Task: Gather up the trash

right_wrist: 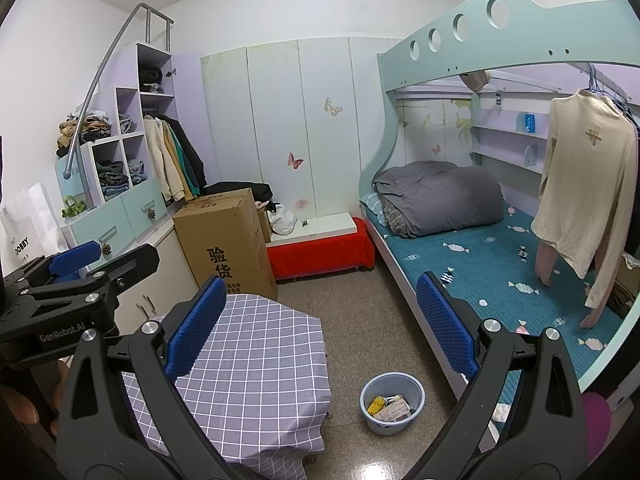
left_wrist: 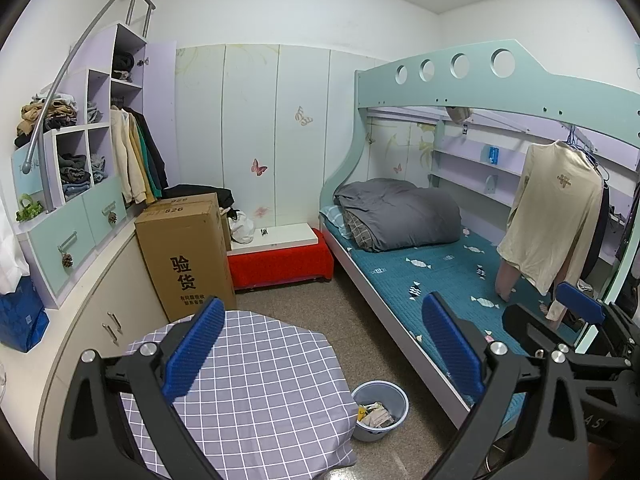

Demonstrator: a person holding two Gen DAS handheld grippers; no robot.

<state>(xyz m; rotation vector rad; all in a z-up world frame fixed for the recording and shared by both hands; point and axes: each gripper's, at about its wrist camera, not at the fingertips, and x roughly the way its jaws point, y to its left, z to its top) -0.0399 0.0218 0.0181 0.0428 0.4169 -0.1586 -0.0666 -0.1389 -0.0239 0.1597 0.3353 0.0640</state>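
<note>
While both are hanging high above the checked table (left_wrist: 264, 376), the left gripper (left_wrist: 320, 356) and right gripper (right_wrist: 320, 328) are gaping wide, holding nothing. The trash (right_wrist: 390, 406) is lying inside the blue bin (right_wrist: 394, 384) on the floor beside the bed (right_wrist: 480, 276). Any approach is probably needing a steep, slow descent over the rim.

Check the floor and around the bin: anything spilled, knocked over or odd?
Nothing stands out. The blue bin stands upright on the floor between the checked tablecloth and the bed, with the wrappers inside it. No litter shows on the visible floor. Both hand-held grippers are open and empty.
</note>
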